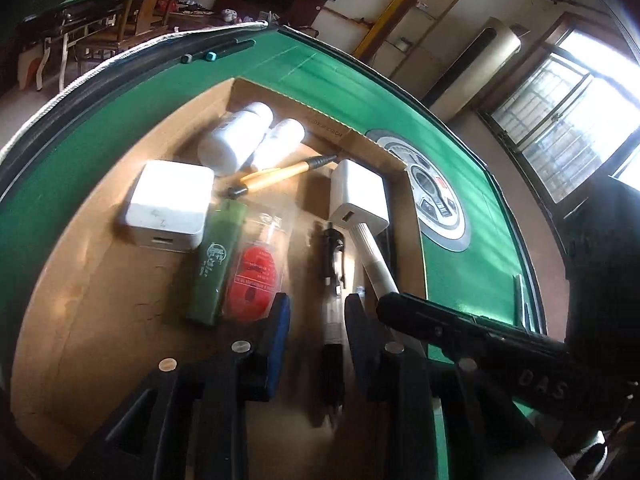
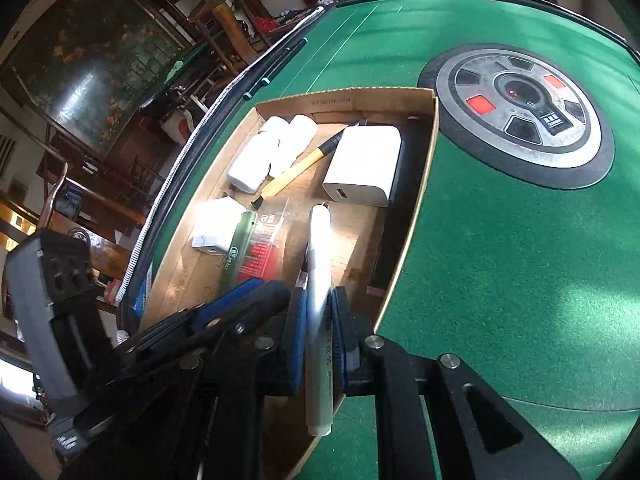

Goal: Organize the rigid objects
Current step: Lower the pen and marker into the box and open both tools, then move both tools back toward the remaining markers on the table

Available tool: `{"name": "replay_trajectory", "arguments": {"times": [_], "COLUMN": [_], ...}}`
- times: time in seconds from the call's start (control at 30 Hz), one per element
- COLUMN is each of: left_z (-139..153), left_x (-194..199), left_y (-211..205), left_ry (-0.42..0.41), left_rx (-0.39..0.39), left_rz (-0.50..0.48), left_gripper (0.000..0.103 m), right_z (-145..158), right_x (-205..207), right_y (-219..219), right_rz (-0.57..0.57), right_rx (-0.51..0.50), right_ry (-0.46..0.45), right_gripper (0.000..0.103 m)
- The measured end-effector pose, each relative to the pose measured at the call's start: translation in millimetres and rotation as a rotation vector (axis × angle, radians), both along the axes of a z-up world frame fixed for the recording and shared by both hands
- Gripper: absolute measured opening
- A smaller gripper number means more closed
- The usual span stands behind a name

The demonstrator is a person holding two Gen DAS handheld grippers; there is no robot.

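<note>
Right gripper (image 2: pixel 318 322) is clamped on a white marker (image 2: pixel 318 280), jaws pinched tight around its barrel, tip out over the tray (image 2: pixel 434 128) and aimed at the charger (image 2: pixel 362 166) near the far right corner. Left gripper (image 1: pixel 316 320) hangs over the tray's near end with its jaws partly apart; a black-and-clear pen (image 1: pixel 334 280) lies on the tray floor in the gap, and the pads don't seem to be pressing it, so call that one let go. To set the marker down well, I'd lower it flat into the bare strip along the right wall, parallel to that pen, and only part the jaws once the barrel rests on cardboard. Watch the charger ahead and the other gripper crowding in close on the left. The green lighter (image 1: pixel 218 260) and the red packet (image 1: pixel 252 280) lie clear at the middle.
</note>
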State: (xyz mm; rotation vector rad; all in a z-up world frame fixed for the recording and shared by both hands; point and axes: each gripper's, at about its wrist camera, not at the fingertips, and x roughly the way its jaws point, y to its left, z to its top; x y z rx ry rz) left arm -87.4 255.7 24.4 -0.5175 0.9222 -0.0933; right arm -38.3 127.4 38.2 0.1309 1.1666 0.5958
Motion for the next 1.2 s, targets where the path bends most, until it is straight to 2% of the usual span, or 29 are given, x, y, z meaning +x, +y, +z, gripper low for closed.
{"name": "replay_trajectory", "arguments": {"times": [0.07, 0.13, 0.2, 0.3, 0.47, 0.53, 0.63, 0.7, 0.83, 1.03, 1.2], "left_z": [6.7, 14.6, 21.9, 29.5, 37.8, 39.4, 43.4, 48.2, 55.6, 56.9, 52.8], "left_x": [-13.7, -27.3, -36.4, -45.7, -51.0, -51.8, -52.2, -53.8, -59.6, -60.4, -61.2], "left_y": [9.4, 17.5, 22.2, 28.0, 19.7, 11.7, -3.3, -15.0, -40.0, -82.4, -109.2], "left_ry": [-0.024, -0.057, -0.08, -0.102, -0.135, -0.137, -0.147, -0.16, -0.187, -0.193, -0.177], "left_rx": [-0.019, 0.002, 0.029, 0.047, 0.118, 0.137, 0.17, 0.204, 0.247, 0.283, 0.314], "left_rz": [0.027, 0.064, 0.082, 0.106, 0.11, 0.098, 0.075, 0.062, 0.03, -0.067, -0.119], "left_gripper": [0.059, 0.064, 0.065, 0.066, 0.069, 0.069, 0.07, 0.072, 0.081, 0.081, 0.081], "right_z": [-3.0, -2.3, -2.1, -0.7, 4.7, 9.0, 16.4, 20.8, 23.3, 12.5, 15.3], "right_x": [1.5, -0.3, -1.9, -5.5, -17.7, -25.6, -39.2, -46.4, -51.6, -54.5, -64.8], "right_y": [5.5, 7.8, 9.4, 2.4, -17.1, -27.1, -45.0, -58.1, -83.8, -123.4, -140.7], "right_rz": [-0.006, -0.021, -0.016, -0.031, -0.054, -0.062, -0.096, -0.114, -0.167, -0.277, -0.33], "right_rx": [-0.047, -0.09, -0.088, -0.056, 0.03, 0.059, 0.076, 0.088, 0.028, -0.046, -0.13], "right_ry": [-0.024, -0.068, -0.082, -0.091, -0.125, -0.154, -0.223, -0.257, -0.315, -0.347, -0.426], "right_gripper": [0.013, 0.013, 0.016, 0.027, 0.03, 0.032, 0.047, 0.047, 0.054, 0.054, 0.056]}}
